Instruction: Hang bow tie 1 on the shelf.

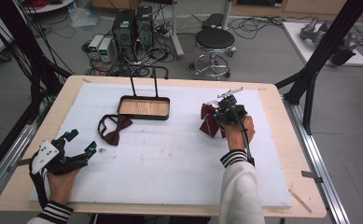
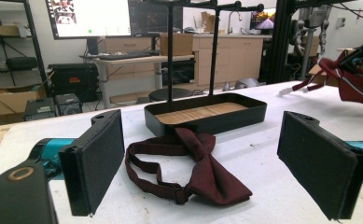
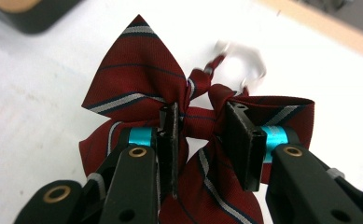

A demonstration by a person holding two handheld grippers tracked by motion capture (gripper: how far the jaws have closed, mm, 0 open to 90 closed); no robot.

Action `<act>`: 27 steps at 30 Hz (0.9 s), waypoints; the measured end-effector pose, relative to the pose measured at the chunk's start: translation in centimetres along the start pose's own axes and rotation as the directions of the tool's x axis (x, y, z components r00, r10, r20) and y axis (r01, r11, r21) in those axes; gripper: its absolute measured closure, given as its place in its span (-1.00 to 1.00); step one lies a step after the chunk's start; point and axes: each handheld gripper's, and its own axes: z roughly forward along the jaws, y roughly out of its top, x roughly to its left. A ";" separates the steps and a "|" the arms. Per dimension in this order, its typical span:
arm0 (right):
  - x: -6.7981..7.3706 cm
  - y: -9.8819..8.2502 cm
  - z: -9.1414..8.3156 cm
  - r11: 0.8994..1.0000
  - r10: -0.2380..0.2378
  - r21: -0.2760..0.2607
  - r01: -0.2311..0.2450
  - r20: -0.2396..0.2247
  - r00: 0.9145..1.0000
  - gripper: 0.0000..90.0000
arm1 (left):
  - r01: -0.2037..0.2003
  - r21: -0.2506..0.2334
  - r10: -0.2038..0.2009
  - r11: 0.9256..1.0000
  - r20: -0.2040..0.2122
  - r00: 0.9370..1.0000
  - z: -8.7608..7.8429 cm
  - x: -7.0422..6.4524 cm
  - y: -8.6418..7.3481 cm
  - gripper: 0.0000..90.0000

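1. The right gripper (image 1: 221, 111) sits over the far right part of the worktop (image 1: 179, 158) and it's clamped on the knot of the striped bow tie (image 1: 211, 120). In the right gripper view the two black jaws pinch the middle band of that striped bow tie (image 3: 170, 93), with the red lobes fanning out on both sides and below.
2. That tie is dark red with thin grey and navy stripes, and it has a white clip (image 3: 244, 60) on its strap at the far end. From the left gripper view it looks lifted clear of the white surface at the right edge (image 2: 352, 79).
3. The left gripper (image 1: 79, 144) is at the near left corner, jaws spread wide with nothing between the pads (image 2: 95, 158).
4. Straight ahead of it lies a plain maroon bow tie (image 2: 202, 168), flat on the worktop with its strap looped out to the left.
5. Just beyond that is a black tray (image 1: 144, 108) with a wooden floor and two upright rods, far centre.
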 end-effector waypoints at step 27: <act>1.3 1.5 -3.7 0.928 -0.027 -0.374 0.001 -0.065 0.998 0.49 | 0.001 -0.001 -0.001 1.000 0.000 1.000 0.0 0.0 0.0 -0.66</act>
